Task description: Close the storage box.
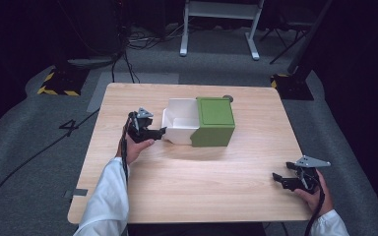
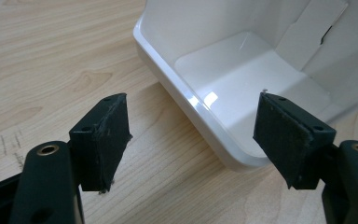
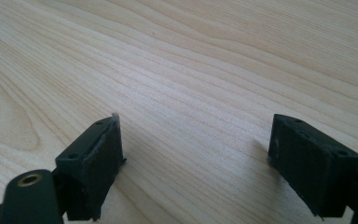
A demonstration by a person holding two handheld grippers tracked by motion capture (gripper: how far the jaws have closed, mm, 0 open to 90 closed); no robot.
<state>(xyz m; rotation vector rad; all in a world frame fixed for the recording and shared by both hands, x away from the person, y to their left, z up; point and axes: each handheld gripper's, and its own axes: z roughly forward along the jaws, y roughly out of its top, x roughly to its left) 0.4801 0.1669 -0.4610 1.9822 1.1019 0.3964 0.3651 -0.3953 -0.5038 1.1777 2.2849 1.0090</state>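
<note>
While the right gripper [image 1: 286,179] rests by the near right corner of the pale wooden table [image 1: 202,191], jaws spread over bare wood, seemingly parked, the left gripper [image 1: 157,132] hovers farther in, jaws apart and empty, at the white plastic drawer [image 1: 179,123]. That drawer juts from a green box [image 1: 214,120] near the far edge, probably for gripping.

Lab or studio, dark surround, cables [image 1: 128,37] on grey carpet, hazard-striped stand bases [image 1: 59,83]
</note>
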